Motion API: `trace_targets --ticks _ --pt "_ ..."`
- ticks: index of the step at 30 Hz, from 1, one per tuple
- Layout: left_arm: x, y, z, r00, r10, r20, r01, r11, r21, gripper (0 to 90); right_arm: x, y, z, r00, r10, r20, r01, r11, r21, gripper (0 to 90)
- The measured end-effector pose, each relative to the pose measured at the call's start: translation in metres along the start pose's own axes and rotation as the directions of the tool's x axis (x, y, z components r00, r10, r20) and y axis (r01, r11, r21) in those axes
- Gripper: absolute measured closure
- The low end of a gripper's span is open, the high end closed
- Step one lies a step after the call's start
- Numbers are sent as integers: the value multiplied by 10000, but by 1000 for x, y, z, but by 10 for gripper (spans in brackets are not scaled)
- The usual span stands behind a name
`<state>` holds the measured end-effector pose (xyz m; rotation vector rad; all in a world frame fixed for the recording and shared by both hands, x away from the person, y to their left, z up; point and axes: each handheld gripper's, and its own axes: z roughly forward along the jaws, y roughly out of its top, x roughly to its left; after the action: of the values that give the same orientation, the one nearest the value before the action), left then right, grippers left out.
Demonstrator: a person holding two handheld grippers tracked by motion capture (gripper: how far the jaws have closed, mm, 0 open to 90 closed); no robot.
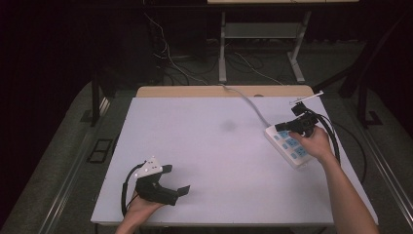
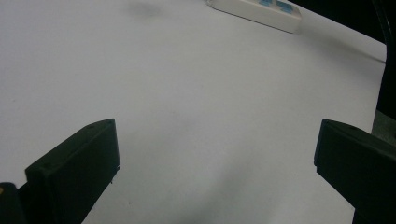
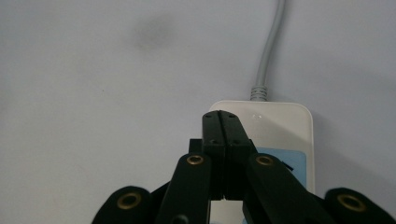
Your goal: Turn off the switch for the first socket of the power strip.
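Observation:
A white power strip with blue socket faces lies at the right side of the white table. Its grey cable runs off the far edge. My right gripper hovers over the strip's cable end, jaws pressed together with nothing between them. In the right gripper view the shut tips sit over the strip near where the cable enters. My left gripper rests low at the front left, jaws wide apart and empty. The left gripper view shows its fingers spread, with the strip far off.
A faint dark smudge marks the table's middle. A wooden board edge lines the far side. Beyond it stand a metal frame and loose floor cables. Black cables trail from the right gripper.

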<state>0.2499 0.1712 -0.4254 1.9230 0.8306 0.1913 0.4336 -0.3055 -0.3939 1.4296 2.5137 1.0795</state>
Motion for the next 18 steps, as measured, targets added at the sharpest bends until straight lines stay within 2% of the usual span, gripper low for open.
trace_targets --ticks 12,18 --pt "0 0 0 10000 -17 -5 17 10000 -5 0 -1 -2 8 10000 12 -8 -12 9994 336 897" --pt "1 0 0 10000 -21 -4 21 10000 4 0 -2 -5 12 10000 40 34 -42 9975 702 898"
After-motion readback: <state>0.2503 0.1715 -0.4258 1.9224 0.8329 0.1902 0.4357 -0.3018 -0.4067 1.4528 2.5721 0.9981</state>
